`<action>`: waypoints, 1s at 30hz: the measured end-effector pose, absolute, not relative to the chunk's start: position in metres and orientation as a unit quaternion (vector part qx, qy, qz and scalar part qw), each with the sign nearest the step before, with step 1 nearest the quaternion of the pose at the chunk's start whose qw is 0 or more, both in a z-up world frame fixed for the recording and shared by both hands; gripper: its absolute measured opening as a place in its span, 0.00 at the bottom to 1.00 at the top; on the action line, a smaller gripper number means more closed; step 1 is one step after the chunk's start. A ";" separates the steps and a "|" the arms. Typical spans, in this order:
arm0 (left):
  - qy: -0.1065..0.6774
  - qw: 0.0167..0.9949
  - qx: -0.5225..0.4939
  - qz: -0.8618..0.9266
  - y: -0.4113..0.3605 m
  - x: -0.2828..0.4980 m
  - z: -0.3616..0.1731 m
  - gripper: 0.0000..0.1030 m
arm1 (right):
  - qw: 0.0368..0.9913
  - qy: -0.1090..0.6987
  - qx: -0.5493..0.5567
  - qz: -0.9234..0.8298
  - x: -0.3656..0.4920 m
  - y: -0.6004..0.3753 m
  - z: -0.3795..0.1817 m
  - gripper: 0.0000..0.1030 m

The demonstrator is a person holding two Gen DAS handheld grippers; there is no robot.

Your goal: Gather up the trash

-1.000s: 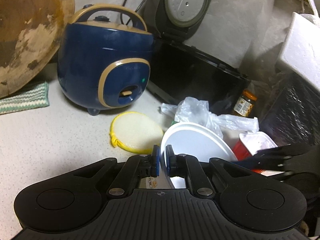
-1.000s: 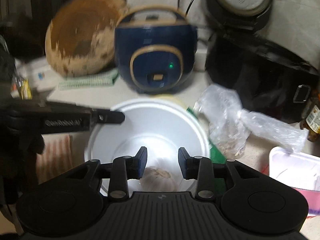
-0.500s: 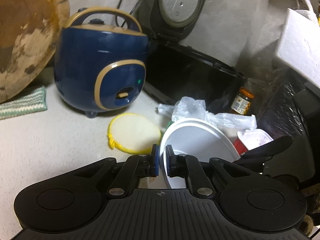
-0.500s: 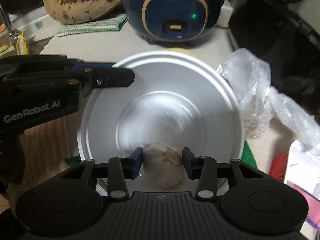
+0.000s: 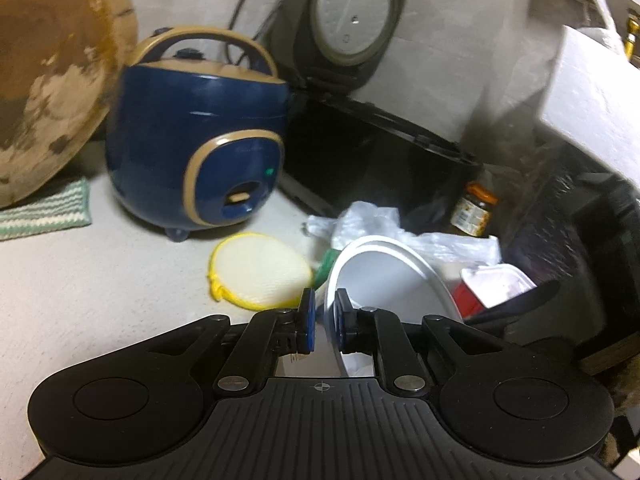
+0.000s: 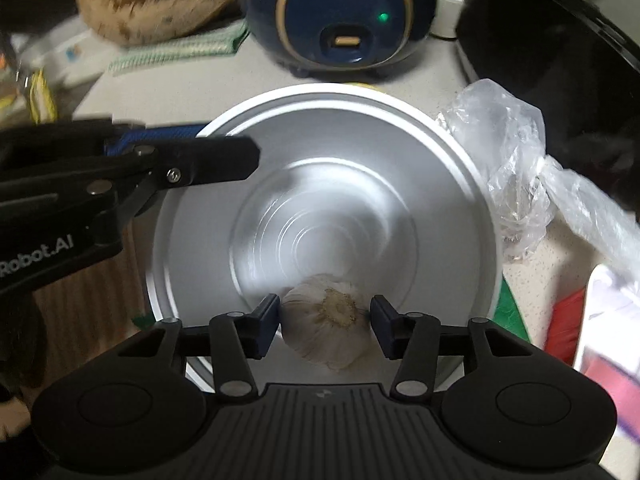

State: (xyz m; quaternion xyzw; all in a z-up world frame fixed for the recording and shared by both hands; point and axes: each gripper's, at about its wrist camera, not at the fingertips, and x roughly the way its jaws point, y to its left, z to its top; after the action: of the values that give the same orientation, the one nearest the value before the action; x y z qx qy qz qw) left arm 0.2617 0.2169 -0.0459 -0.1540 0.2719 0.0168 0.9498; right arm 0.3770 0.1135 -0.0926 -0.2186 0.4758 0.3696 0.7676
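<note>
A: Start with the big things. What is on the pale speckled worktop (image 5: 80, 300)?

B: At its back edge, a round navy-and-tan rice cooker (image 5: 196, 140) beside an open black cooker (image 5: 376, 160). Nearer the front sits the wide, shallow white bowl (image 6: 320, 184). A crumpled clear plastic bag (image 6: 508, 168) lies just to its right, and a flat, round yellow-rimmed scrubbing pad (image 5: 258, 270) lies between the bowl and the navy cooker.

A: And the left gripper (image 5: 323, 322)?

B: It straddles the bowl's left rim. Its jaws have just been opening; half a second ago they were clenched on the rim, and now a gap shows beside the outer pad. I judge the rim released, or nearly so.

A: The right gripper (image 6: 325, 326)?

B: It points steeply down into the bowl. Its jaws have just been opening too, and they stand wide on either side of a whole white garlic bulb (image 6: 326, 322), close to it but not clamping it.

A: Where is the bulb?

B: On the bowl's floor, at the near side. A second ago the right gripper hung higher and farther back from it.

A: Meaning for the task?

B: Probably the bulb has just been dropped into the bowl. The plastic bag looks like the next piece of trash.
</note>
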 end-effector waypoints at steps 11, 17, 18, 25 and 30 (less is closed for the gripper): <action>0.300 0.934 -0.192 0.038 0.228 0.264 -0.067 0.13 | 0.796 0.474 -0.076 0.369 0.390 0.080 -0.065 0.00; 0.269 0.949 -0.163 0.007 0.214 0.253 -0.052 0.10 | 0.796 0.478 -0.091 0.359 0.385 0.086 -0.066 0.25; 0.267 0.950 -0.160 0.001 0.212 0.252 -0.051 0.10 | 0.800 0.474 -0.107 0.352 0.383 0.089 -0.068 0.33; 0.263 0.955 -0.138 -0.012 0.201 0.256 -0.046 0.12 | 0.794 0.470 -0.220 0.316 0.379 0.110 -0.102 0.47; 0.275 0.951 -0.140 -0.010 0.202 0.259 -0.048 0.11 | 0.790 0.469 -0.231 0.319 0.379 0.114 -0.104 0.31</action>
State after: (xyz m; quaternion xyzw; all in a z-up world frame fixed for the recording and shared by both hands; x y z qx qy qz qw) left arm 0.2586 0.2017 -0.0479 -0.1398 0.2745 -0.0095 0.9513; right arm 0.3790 0.1142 -0.1038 -0.2315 0.4687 0.3194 0.7904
